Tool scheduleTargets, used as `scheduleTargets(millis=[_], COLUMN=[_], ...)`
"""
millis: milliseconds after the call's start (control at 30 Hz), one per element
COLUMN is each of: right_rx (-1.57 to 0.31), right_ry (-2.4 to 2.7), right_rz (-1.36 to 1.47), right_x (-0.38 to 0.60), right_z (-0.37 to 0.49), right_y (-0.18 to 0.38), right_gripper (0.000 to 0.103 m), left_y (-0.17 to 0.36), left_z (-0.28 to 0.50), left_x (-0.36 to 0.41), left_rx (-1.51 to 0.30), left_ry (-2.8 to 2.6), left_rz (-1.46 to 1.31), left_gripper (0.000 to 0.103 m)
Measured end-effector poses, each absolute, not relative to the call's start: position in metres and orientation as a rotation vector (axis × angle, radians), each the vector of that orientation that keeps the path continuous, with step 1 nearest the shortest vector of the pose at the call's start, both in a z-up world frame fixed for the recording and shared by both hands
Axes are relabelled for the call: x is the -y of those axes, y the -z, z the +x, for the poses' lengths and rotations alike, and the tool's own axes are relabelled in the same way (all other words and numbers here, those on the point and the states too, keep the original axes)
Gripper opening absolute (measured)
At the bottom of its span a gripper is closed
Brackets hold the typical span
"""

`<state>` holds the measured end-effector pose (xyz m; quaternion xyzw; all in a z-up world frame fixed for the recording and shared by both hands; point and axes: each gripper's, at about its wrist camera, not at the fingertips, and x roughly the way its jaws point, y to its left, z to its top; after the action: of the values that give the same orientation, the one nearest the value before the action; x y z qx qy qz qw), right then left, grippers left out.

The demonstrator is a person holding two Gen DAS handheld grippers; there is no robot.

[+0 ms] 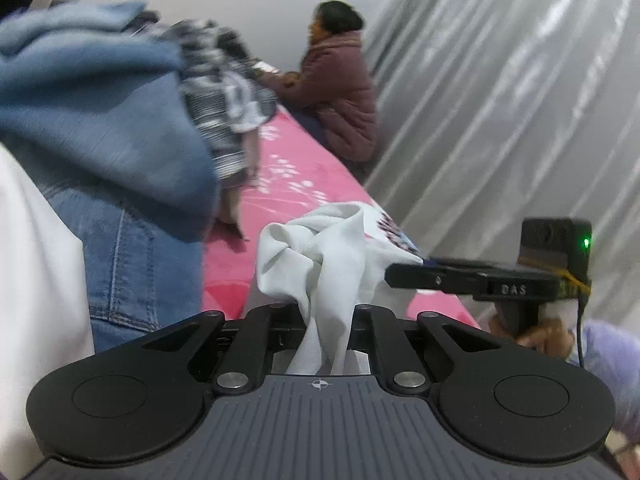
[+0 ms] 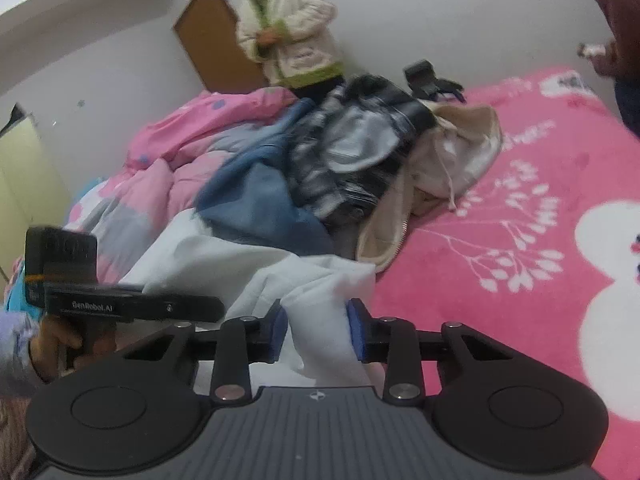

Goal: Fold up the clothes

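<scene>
Left wrist view shows the left hand-held gripper (image 1: 322, 320) clamped on a bunched fold of a white shirt (image 1: 320, 248), the cloth squeezed between its closed jaws and rising in a crumpled knot above the near edge of the pink bed (image 1: 288, 184); to the right, the right hand-held gripper (image 1: 404, 274) reaches in from the side and meets the same shirt at its printed part; blue jeans (image 1: 120, 216) fill the left side. Right wrist view shows the right hand-held gripper (image 2: 318, 330) with its blue pads (image 2: 358, 332) pressing a thick fold of the white shirt (image 2: 256, 272); farther off lies a heap of clothes (image 2: 352, 148) on the bed (image 2: 520, 208); a person in a pale jacket (image 2: 292, 28) stands at the far wall.
</scene>
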<state>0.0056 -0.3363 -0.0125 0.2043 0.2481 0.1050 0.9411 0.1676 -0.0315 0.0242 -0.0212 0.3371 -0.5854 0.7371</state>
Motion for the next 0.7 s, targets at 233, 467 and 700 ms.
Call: scheduleTargets(millis=[233, 467, 700], right_rx=[-0.487, -0.479, -0.451], right_ry=[-0.194, -0.171, -0.126], right_rz=[0.363, 0.296, 0.222], right_x=[0.322, 0.303, 0.275], right_z=[-0.038, -0.089, -0.151], right_y=[-0.002, -0.014, -0.025], right_gripper=[0.023, 0.023, 0.020], left_y=[-0.042, -0.044, -0.038], left_z=[0.120, 0.081, 0.036], left_x=[0.012, -0.009, -0.035], left_rx=[-0.626, -0.576, -0.517], left_ry=[1.325, 1.340, 1.339], left_rz=[0.134, 0.262, 0.388], left_gripper=[0.008, 0.008, 0.008])
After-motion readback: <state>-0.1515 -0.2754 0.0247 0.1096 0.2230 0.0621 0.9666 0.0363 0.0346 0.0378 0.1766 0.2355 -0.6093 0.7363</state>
